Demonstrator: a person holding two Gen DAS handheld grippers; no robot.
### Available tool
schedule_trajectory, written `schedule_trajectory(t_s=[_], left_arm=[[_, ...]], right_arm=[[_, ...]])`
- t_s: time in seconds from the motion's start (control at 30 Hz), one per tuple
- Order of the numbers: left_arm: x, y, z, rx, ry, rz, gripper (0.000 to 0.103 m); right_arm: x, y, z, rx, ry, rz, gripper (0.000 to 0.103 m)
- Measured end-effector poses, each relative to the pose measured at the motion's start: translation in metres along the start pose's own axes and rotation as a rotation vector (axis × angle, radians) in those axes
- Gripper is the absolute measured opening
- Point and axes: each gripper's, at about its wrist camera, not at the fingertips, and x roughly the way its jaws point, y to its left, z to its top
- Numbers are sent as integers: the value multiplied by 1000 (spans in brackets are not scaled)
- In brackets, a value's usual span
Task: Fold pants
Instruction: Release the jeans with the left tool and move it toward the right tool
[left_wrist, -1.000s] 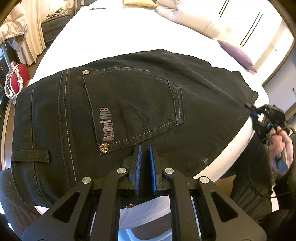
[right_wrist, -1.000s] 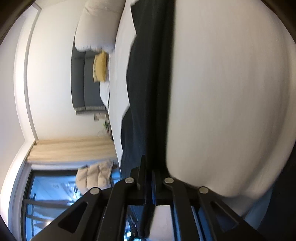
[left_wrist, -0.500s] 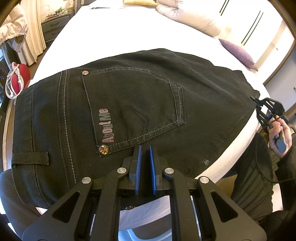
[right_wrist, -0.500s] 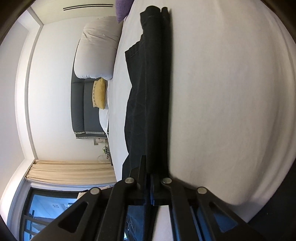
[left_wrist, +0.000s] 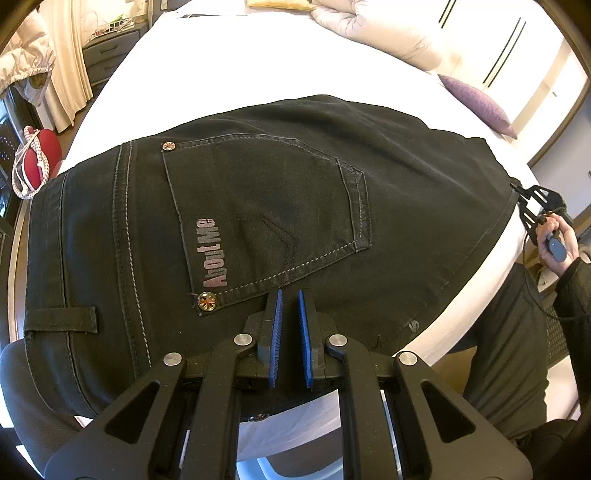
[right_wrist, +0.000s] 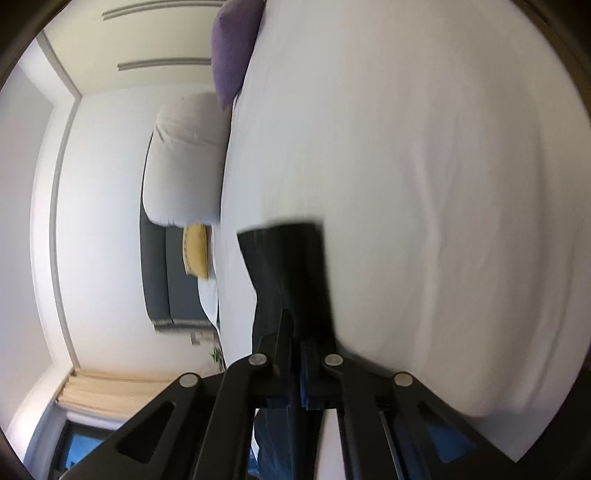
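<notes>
Black denim pants (left_wrist: 258, 206) lie flat on the white bed (left_wrist: 229, 55), back pocket with "AboutMe" lettering facing up, waistband to the left. My left gripper (left_wrist: 290, 295) hovers just above the pocket's lower edge, its blue pads a narrow gap apart with nothing between them. My right gripper (left_wrist: 517, 192) shows at the far right of the left wrist view, pinching the pants' right edge. In the right wrist view my right gripper (right_wrist: 295, 325) is shut on a dark flap of the pants (right_wrist: 288, 266), lifted off the sheet.
Pale pillows (left_wrist: 376, 33), a purple cushion (left_wrist: 476, 103) and a yellow cushion (left_wrist: 273, 3) lie at the head of the bed. A red object with a white cord (left_wrist: 37, 158) sits on the left. The bed edge (left_wrist: 461, 295) runs close to my right hand.
My right gripper has lifted and pulled the pants edge, so only a short dark flap shows before it now. The left gripper has stayed in place.
</notes>
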Motion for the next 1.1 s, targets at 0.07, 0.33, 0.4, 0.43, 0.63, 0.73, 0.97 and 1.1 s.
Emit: schedule_trajectory(t_s=[0.07, 0.33, 0.4, 0.43, 0.63, 0.73, 0.97, 1.1], left_arm=[[0, 0, 0, -1, 0, 1, 9], [-8, -9, 9, 8, 0, 43, 9], [-20, -19, 19, 35, -39, 44, 9], [-28, -25, 27, 53, -65, 33, 9], [-7, -74, 103, 162, -97, -113, 9], [44, -108, 135, 226, -33, -237, 9], [142, -126, 159, 238, 126, -239, 9], [154, -107, 179, 173, 79, -204, 9]], right_arm=[[-1, -2, 6, -2, 0, -4, 1], [-43, 38, 18, -54, -234, -91, 37], [-35, 69, -4, -180, -143, -46, 37], [-25, 81, -15, -228, -72, -35, 37], [96, 137, -143, -441, 521, 29, 20], [149, 121, -189, -432, 721, -33, 9], [161, 70, -145, -389, 596, -167, 0], [149, 65, -73, -350, 408, -209, 0]])
